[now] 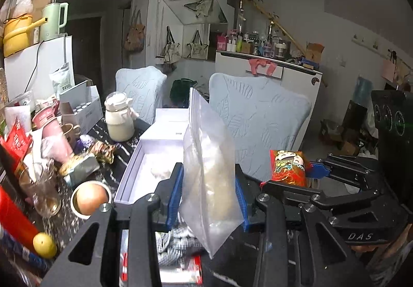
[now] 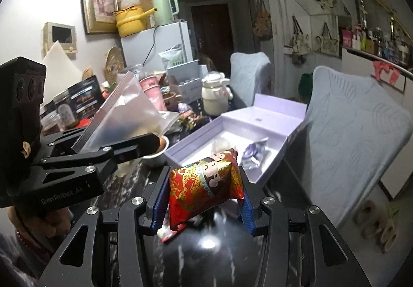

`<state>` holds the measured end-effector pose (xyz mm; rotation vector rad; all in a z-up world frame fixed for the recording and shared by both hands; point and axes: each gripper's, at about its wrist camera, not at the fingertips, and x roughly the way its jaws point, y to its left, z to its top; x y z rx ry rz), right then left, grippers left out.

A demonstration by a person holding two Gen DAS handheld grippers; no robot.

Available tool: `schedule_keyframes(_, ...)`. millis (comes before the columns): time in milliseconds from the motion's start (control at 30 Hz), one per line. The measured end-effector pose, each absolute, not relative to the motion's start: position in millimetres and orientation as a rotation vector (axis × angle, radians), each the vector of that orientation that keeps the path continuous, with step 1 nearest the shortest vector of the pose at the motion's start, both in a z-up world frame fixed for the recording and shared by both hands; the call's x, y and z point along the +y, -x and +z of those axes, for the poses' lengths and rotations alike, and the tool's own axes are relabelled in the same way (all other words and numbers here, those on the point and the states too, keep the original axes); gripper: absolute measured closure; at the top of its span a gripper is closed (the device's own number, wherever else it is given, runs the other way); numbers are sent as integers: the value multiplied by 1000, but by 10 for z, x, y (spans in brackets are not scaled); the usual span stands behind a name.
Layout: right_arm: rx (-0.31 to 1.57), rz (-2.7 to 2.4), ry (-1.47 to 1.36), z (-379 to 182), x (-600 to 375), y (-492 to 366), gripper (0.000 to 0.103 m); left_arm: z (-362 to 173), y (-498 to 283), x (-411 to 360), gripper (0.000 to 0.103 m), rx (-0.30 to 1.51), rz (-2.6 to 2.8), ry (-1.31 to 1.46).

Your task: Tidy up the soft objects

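Note:
My left gripper [image 1: 209,196] is shut on a clear zip bag [image 1: 210,178] with pale soft contents, held upright above the table; the bag also shows in the right wrist view [image 2: 129,111]. My right gripper [image 2: 204,199] is shut on a red and gold cartoon-printed pouch [image 2: 206,183], also seen in the left wrist view [image 1: 288,167]. An open lilac box [image 2: 273,132] lies ahead of both grippers; it also shows in the left wrist view [image 1: 144,155]. It holds a white fluffy item [image 2: 222,145] and a small purple-white packet [image 2: 254,155].
The dark marbled table [image 2: 211,240] is crowded on the left: a cream jar [image 1: 120,119], pink cups [image 1: 53,129], a cup holding an egg [image 1: 90,198], a lemon [image 1: 44,245], a glass [image 1: 44,191]. Two chairs with pale blue covers [image 1: 258,119] stand behind the box.

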<state>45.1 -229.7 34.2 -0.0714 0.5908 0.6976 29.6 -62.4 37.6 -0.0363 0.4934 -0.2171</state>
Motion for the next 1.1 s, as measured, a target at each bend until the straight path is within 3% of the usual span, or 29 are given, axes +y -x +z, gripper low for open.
schedule_keyframes(567, 554, 644, 86, 432, -2054, -1443, 56, 508, -1293, -421, 67, 427, -176, -28)
schedule_keyframes(1100, 583, 640, 80, 300, -1640, -2173, 56, 199, -2061, -167, 67, 521, -107, -61)
